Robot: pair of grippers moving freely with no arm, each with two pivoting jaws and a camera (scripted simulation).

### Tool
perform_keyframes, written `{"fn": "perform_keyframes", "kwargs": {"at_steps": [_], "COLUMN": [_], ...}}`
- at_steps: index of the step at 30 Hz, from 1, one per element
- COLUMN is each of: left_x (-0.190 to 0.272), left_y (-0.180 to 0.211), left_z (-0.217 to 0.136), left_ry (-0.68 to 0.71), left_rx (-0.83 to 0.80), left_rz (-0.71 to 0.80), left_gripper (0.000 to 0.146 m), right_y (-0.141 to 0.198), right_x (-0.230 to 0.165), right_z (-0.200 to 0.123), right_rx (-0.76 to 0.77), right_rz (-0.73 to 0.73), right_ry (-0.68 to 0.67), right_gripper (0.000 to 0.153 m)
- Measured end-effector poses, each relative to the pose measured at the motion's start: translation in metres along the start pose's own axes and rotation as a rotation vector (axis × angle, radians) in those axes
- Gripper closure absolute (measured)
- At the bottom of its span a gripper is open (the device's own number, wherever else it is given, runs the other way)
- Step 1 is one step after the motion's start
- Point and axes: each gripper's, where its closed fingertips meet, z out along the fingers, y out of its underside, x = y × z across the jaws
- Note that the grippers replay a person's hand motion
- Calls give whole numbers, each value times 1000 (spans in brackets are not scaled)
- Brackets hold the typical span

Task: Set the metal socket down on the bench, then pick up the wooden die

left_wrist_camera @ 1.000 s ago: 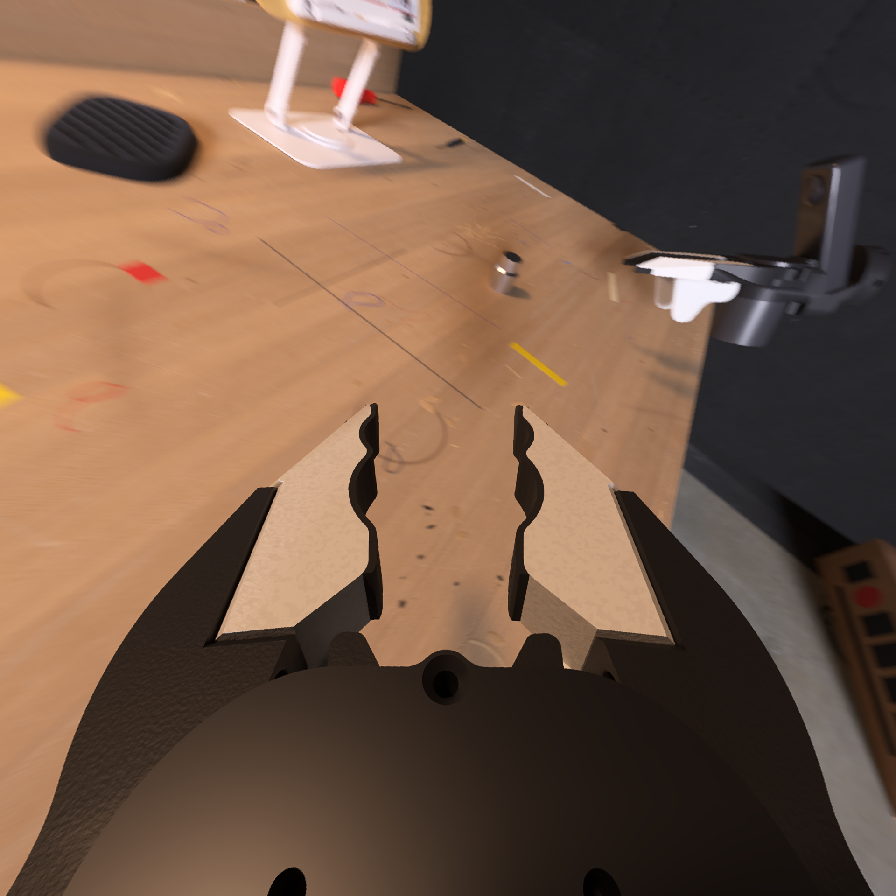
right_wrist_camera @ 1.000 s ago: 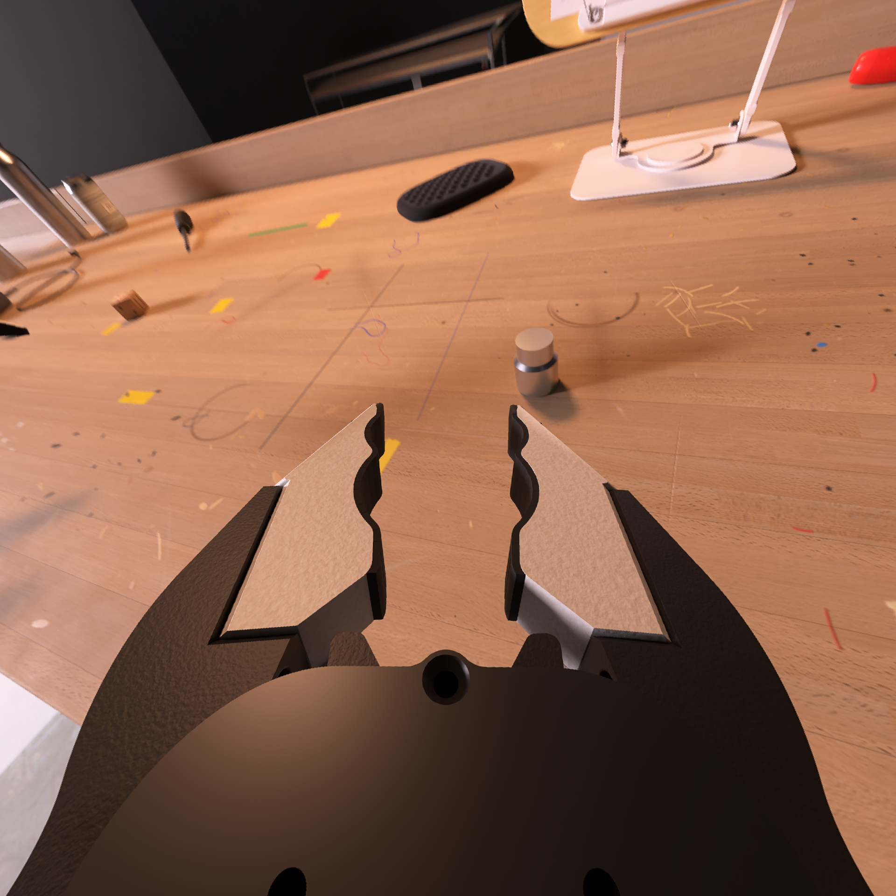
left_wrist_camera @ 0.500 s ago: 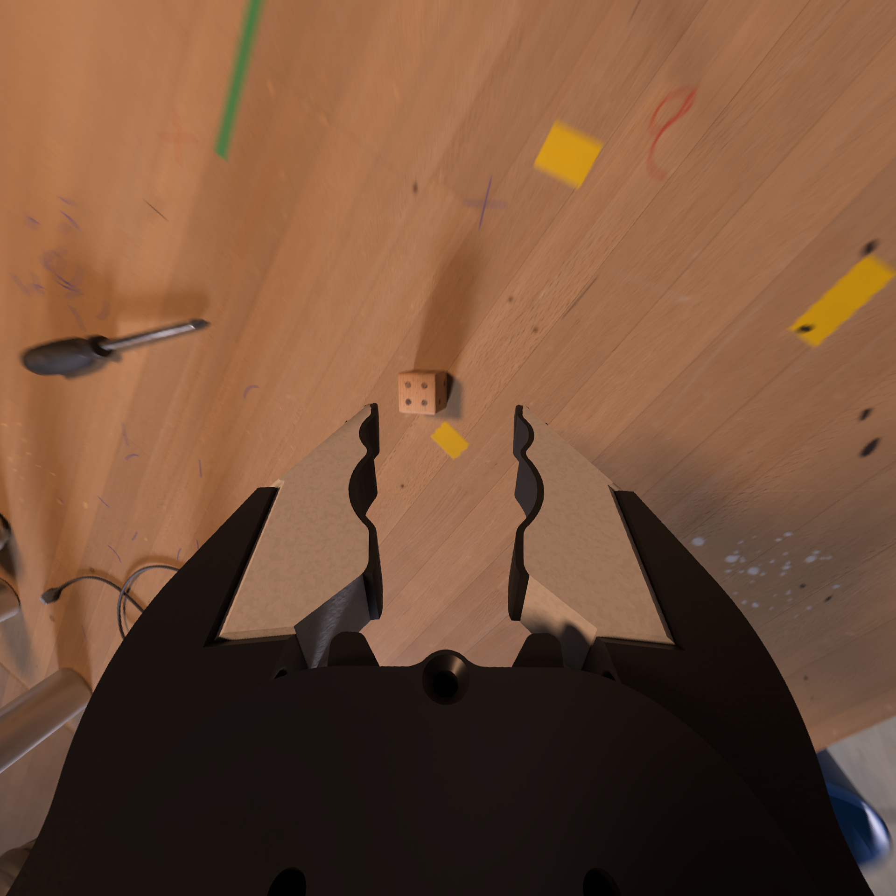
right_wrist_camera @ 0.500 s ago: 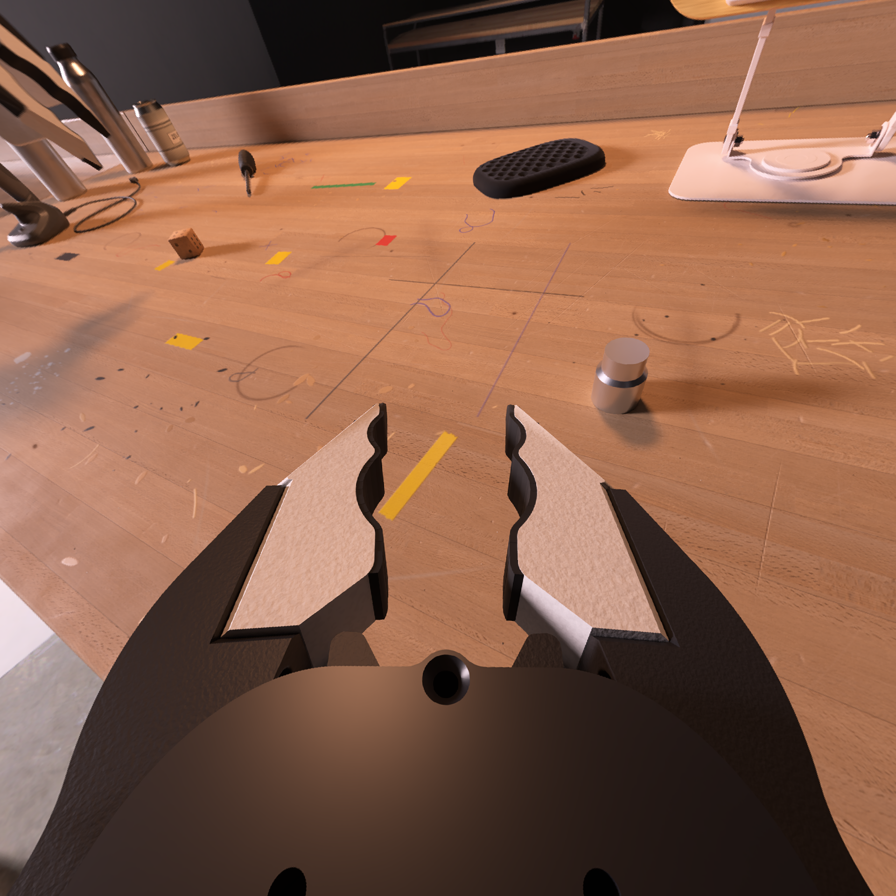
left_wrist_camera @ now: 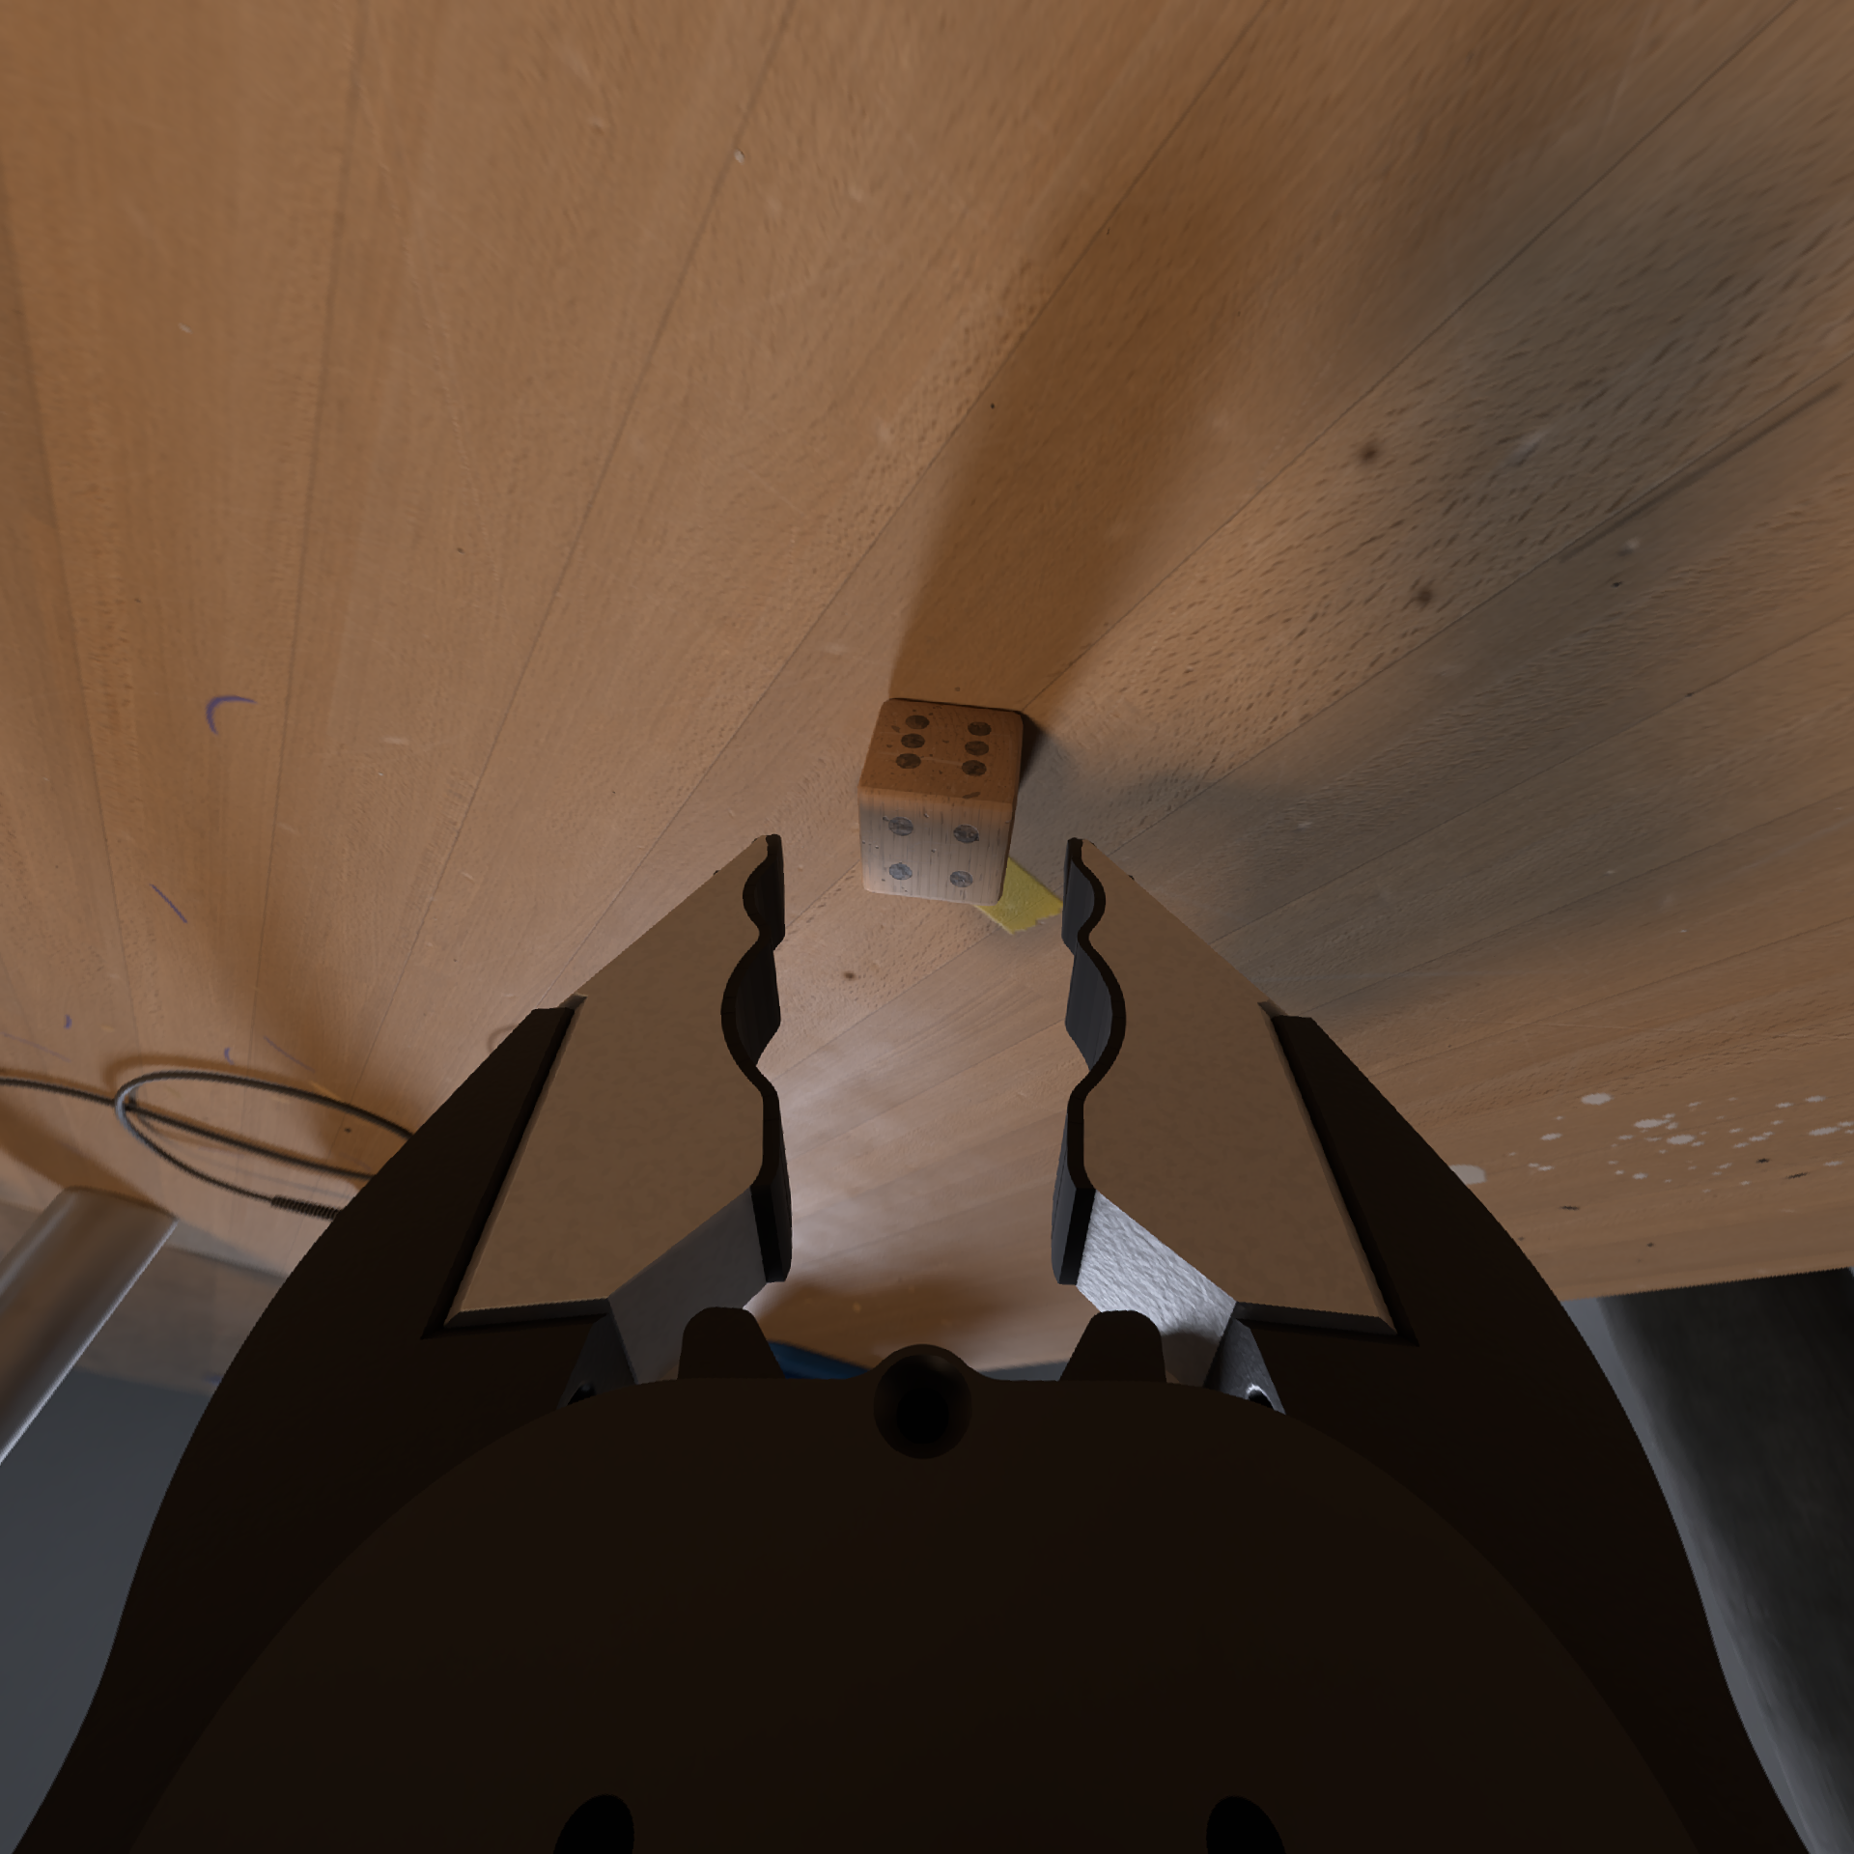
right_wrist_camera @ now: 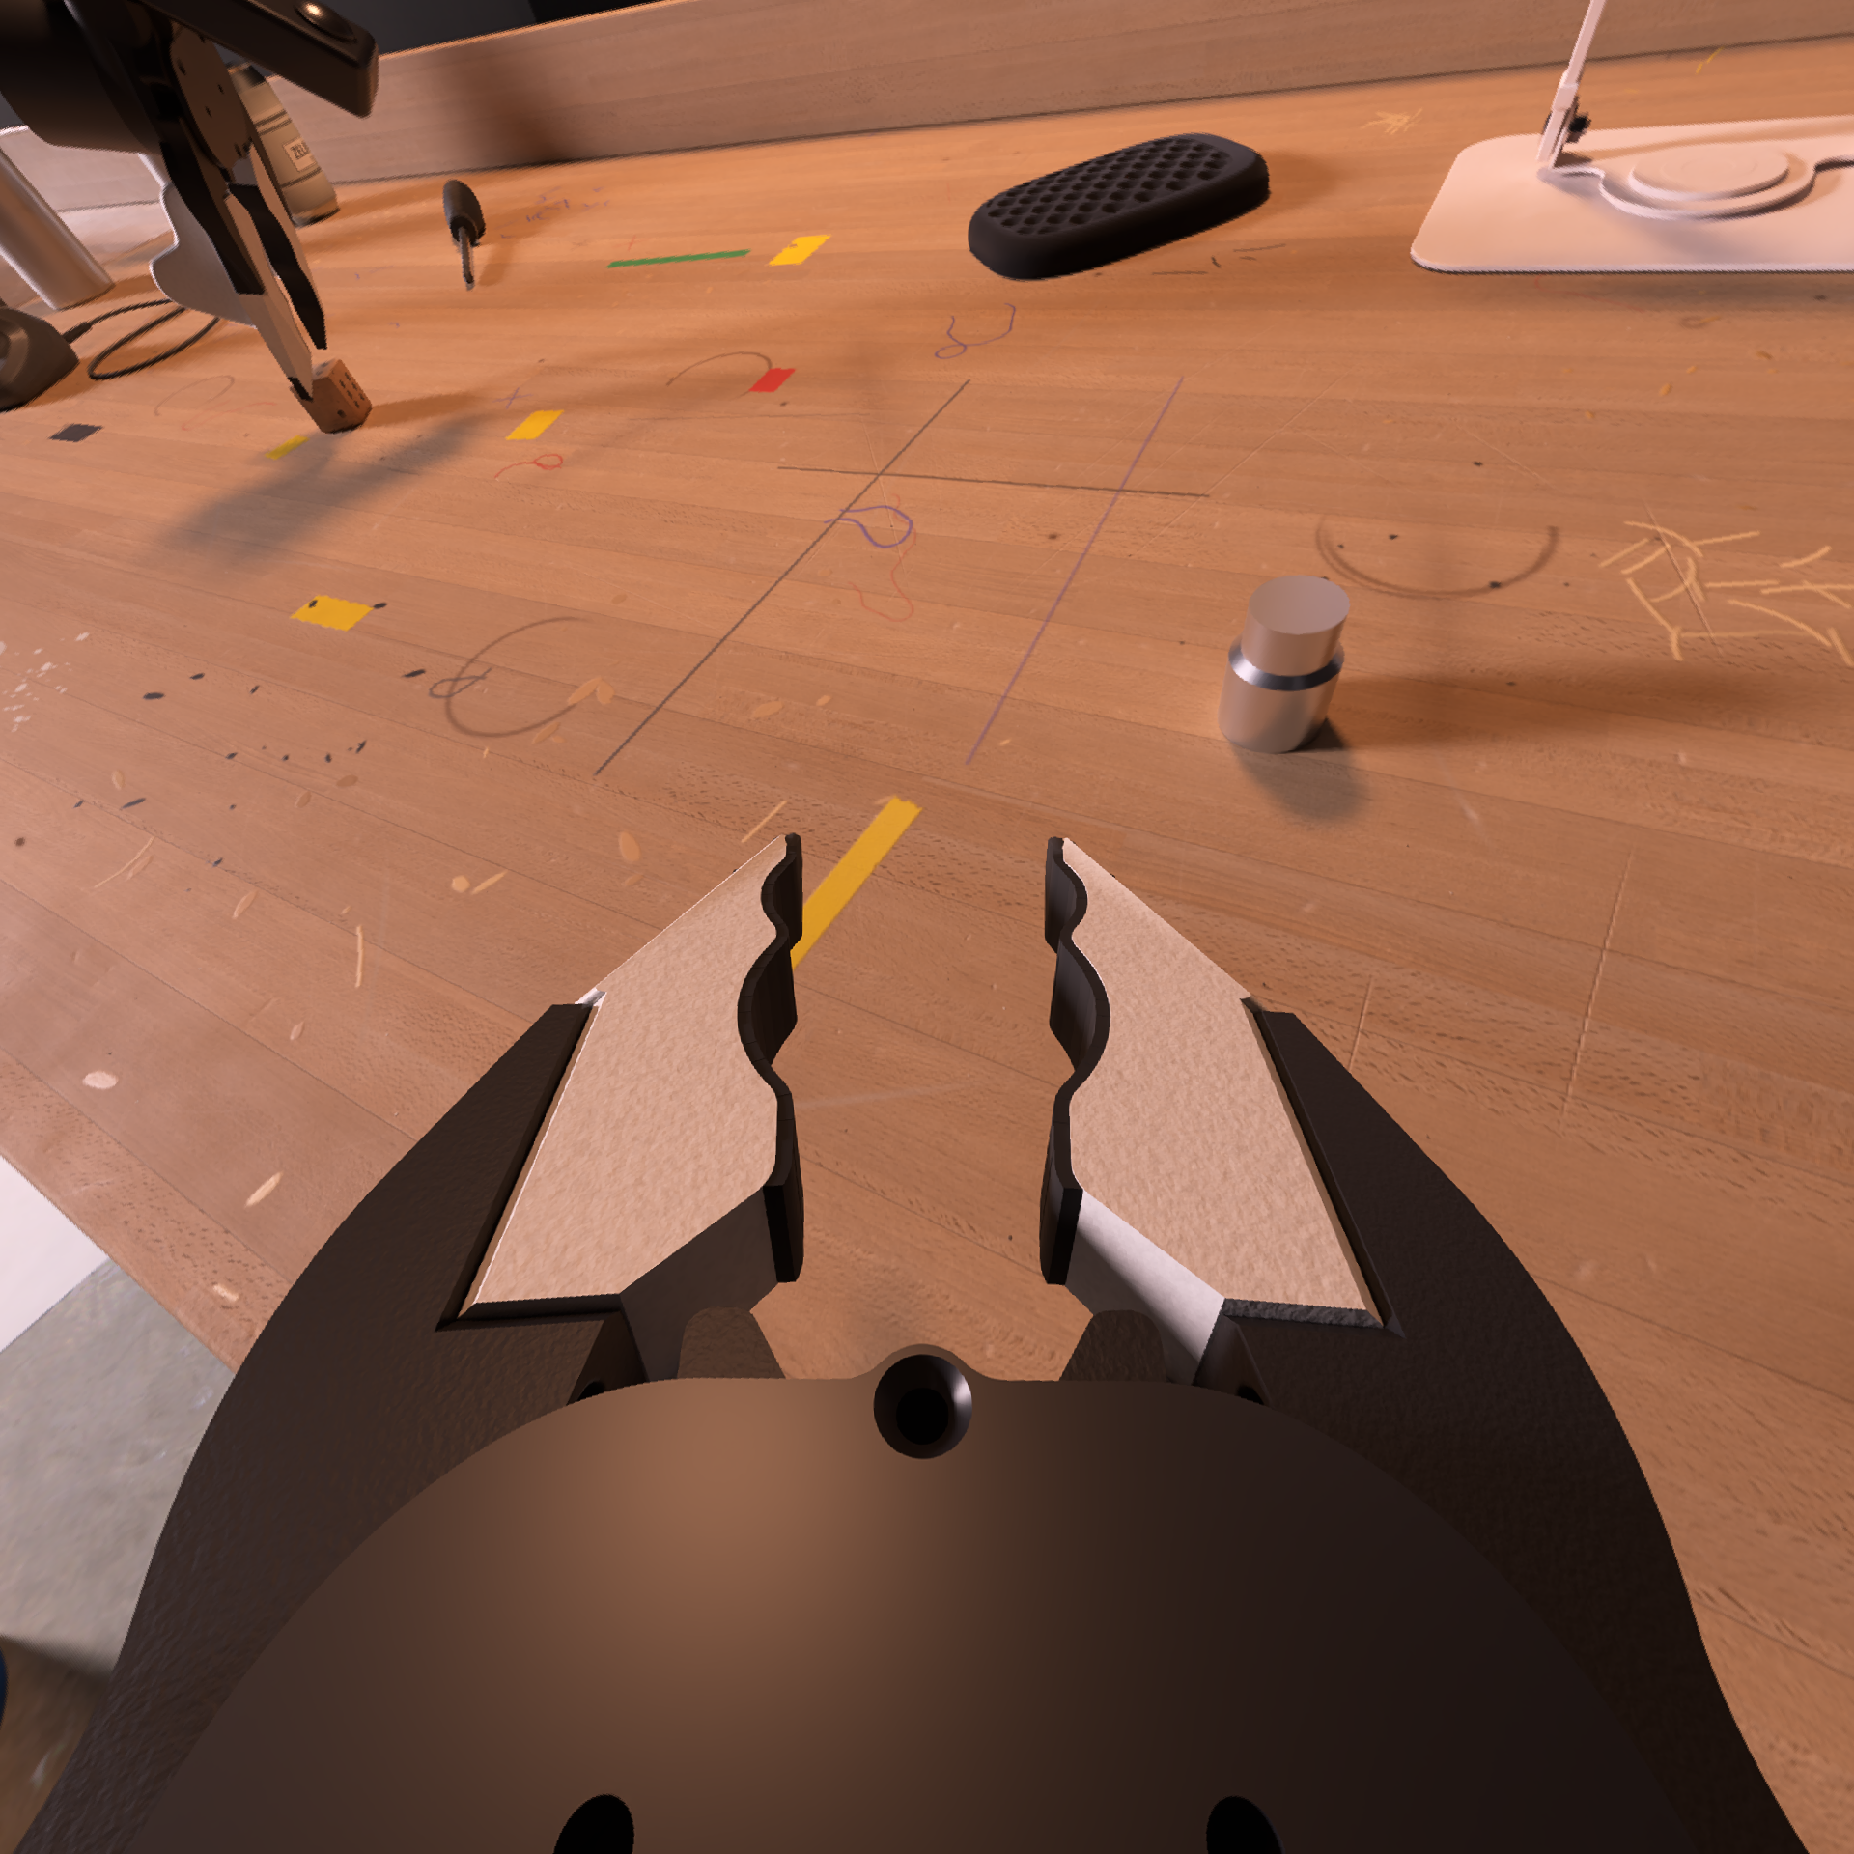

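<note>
**Wooden tabletop, both tools spread, die ahead of the left tool**

Pale planks of the tabletop (right_wrist_camera: pixel 1304 1003) fill both views, marked with pencil lines, scribbles, shavings and bits of coloured tape.

Left tool (left_wrist_camera: pixel 921 853) points down at the tabletop with its fingers (left_wrist_camera: pixel 642 1084) spread and nothing between them. Just beyond the tips, roughly centred on the gap, sits the die (left_wrist_camera: pixel 940 798); it rests on the wood, with a six-dot face and a four-dot face showing. A scrap of yellow tape (left_wrist_camera: pixel 1023 903) pokes out from under its near right corner. In the right wrist view the left tool (right_wrist_camera: pixel 301 386) stands at far left, tips beside the die (right_wrist_camera: pixel 339 396); whether they touch it cannot be told. A loop of thin cable (left_wrist_camera: pixel 231 1114) lies off to the left, near a metal tube (left_wrist_camera: pixel 70 1274) at the tabletop edge. White paint specks (left_wrist_camera: pixel 1655 1144) dot the wood on the right.

Right tool (right_wrist_camera: pixel 923 853) hangs low over the tabletop, also spread and empty. A yellow strip (right_wrist_camera: pixel 853 873) lies just past its left fingertip. The socket (right_wrist_camera: pixel 1284 662) stands upright on the wood, ahead and to the right, well apart from the tool and far from the die. Farther back lie a black perforated pad (right_wrist_camera: pixel 1114 206), a white stand base (right_wrist_camera: pixel 1645 201) at the right, and a screwdriver (right_wrist_camera: pixel 464 226) at the left, before a low wooden back wall (right_wrist_camera: pixel 903 70).
</note>
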Motion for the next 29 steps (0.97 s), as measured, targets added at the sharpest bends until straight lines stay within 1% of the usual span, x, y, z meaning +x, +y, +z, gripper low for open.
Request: {"fn": "perform_keyframes", "kwargs": {"at_steps": [4, 5, 7, 9, 12, 15, 18, 21, 23, 25, 29], "left_x": [2, 1, 3, 5, 9, 18, 43, 78, 108, 142, 212], "left_y": [5, 8, 11, 11, 10, 7, 5, -1, -11, -23, -47], "left_z": [7, 8, 7, 3, -11, -36, -69, -111, -149, -188, -255], "left_ry": [-10, -25, -12, 9, 16, -8, -83, -231, -348, -435, -559], "left_rx": [-98, -123, -148, -124, -17, 184, 432, 688, 883, 1055, 1296], "left_rz": [7, 12, 12, 16, 24, 47, 124, 218, 281, 345, 485], "left_gripper": [92, 97, 114, 116, 116, 116, 116, 116, 116, 116, 116], "right_y": [3, 4, 5, 5, 4, 2, -1, -5, -13, -33, -97], "right_x": [1, 1, 1, 0, -2, -5, -11, -22, -42, -69, -127], "right_z": [-4, -5, -6, -6, -7, -6, -3, 12, 30, 50, 85], "right_rx": [-7, -9, -15, -20, -20, -16, -8, -20, -64, -88, -66], "right_rz": [3, 1, -8, -20, -41, -58, -50, -28, -43, -70, -119], "right_ry": [6, 8, 13, 17, 27, 25, -9, -58, -147, -251, -485], "right_gripper": [104, 104, 104, 104, 104, 104, 104, 104, 103, 101, 101]}}
